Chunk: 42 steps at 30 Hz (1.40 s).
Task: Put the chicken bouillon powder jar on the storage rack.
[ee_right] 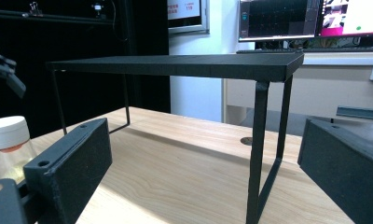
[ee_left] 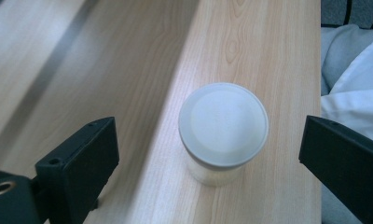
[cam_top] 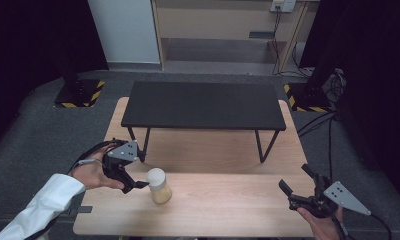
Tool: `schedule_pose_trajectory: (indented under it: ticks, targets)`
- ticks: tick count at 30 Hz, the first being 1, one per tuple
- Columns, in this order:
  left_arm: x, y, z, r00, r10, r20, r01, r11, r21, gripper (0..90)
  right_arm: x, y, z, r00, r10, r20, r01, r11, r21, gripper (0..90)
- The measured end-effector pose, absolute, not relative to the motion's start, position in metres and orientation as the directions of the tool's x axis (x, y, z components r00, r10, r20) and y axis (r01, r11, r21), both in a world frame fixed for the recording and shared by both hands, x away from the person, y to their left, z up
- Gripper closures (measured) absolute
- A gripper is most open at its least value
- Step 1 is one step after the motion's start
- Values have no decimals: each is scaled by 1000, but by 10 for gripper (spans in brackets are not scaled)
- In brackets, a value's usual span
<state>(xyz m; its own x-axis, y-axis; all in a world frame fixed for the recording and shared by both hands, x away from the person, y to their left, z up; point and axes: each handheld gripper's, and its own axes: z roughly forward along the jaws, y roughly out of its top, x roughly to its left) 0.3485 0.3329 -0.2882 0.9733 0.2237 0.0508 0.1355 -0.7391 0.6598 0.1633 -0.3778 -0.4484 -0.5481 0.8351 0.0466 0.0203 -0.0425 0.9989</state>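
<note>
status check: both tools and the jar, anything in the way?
Left tool open, jaws either side of the white-lidded jar, not touching. Right tool open, empty, near the table's right edge. Jar upright on the wooden table. Black shelf behind, no obstruction.

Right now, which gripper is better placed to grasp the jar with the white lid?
The left gripper: its open jaws already flank the jar. The right gripper hangs far off at the table's other end.
</note>
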Motion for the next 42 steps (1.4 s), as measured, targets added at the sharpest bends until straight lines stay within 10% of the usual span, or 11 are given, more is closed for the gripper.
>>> schedule_pose_trajectory:
  ticks: [9, 19, 31, 42]
  targets:
    - [359, 318, -319, 981, 190, 23, 128, -741, 659, 60, 163, -378, -449, -548, 836, 42, 14, -41, 999, 31]
    - [368, 319, -337, 989, 150, 7, 105, -722, 684, 321, 162, -378, -448, -546, 837, 39, 11, -40, 999, 31]
    - [369, 319, -332, 986, 165, -9, 125, -710, 693, 325, 162, -377, -448, -542, 840, 33, 4, -37, 999, 29]
    - [370, 316, -236, 988, 150, 46, 67, -671, 739, 324, 161, -377, -449, -544, 838, 32, -10, -45, 999, 16]
